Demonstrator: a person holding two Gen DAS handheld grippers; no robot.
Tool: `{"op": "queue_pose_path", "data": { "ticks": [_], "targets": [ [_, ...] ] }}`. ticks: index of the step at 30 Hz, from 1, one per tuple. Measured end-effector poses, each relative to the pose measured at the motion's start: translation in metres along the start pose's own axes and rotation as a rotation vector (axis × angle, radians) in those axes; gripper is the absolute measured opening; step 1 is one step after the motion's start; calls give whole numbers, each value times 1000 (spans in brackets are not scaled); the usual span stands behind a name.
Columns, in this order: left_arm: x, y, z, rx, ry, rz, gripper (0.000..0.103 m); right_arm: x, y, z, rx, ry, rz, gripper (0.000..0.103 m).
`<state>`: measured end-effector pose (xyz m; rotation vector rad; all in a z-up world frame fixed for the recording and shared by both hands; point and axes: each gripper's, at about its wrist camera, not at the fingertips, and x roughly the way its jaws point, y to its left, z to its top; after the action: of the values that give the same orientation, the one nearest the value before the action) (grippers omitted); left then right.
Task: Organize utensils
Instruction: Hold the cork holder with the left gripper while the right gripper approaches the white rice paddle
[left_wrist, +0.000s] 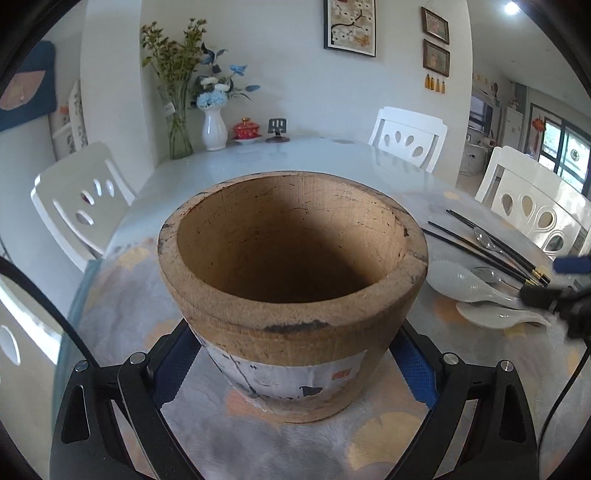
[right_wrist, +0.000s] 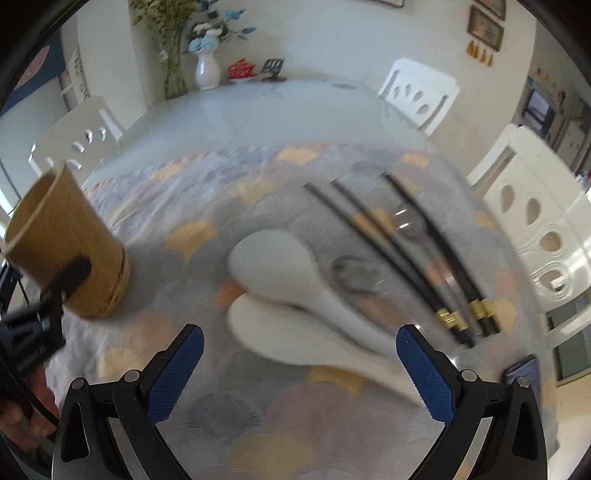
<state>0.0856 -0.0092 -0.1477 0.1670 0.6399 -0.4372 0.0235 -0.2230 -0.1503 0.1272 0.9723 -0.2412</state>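
Fingers of the left gripper (left_wrist: 295, 373) clamp the wooden holder (left_wrist: 293, 280) at frame centre, upright on the tablecloth (left_wrist: 122, 314). Right gripper (right_wrist: 300, 373) spread wide, empty; white spoons (right_wrist: 291, 295) just beyond it, black chopsticks (right_wrist: 406, 258) further, upper right.

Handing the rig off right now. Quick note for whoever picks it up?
Left gripper: shut on the wooden utensil holder, which stands empty on the tablecloth.
Right gripper: open, holding nothing, hovering over the two white spoons.
Also loose on the cloth: black chopsticks and metal spoons, right of the holder.
Done: nothing in the holder.
Left: every utensil, probably a white spoon first.
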Motion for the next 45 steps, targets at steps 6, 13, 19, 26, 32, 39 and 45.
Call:
{"op": "queue_pose_path", "data": {
  "ticks": [6, 13, 19, 26, 32, 39, 45],
  "targets": [
    [-1, -2, -4, -16, -20, 19, 96, -23, -33, 6, 5, -55, -46, 103],
    [0, -6, -5, 2, -26, 34, 96, -38, -52, 14, -36, -68, -73, 103],
    [-1, -6, -7, -7, -37, 43, 96, -44, -68, 16, -35, -60, -75, 103],
    [-3, -5, -8, -25, -37, 33, 96, -32, -61, 14, -64, -4, -26, 99],
    [-2, -7, -7, -7, -34, 51, 96, -15, -47, 22, -123, 53, -12, 89],
    [-1, -8, -7, -3, -29, 56, 97, 2, -37, 24, -133, 93, 68, 80],
    [1, -6, -7, -13, -9, 50, 97, 24, -22, 23, -183, 144, 136, 80]
  ]
}}
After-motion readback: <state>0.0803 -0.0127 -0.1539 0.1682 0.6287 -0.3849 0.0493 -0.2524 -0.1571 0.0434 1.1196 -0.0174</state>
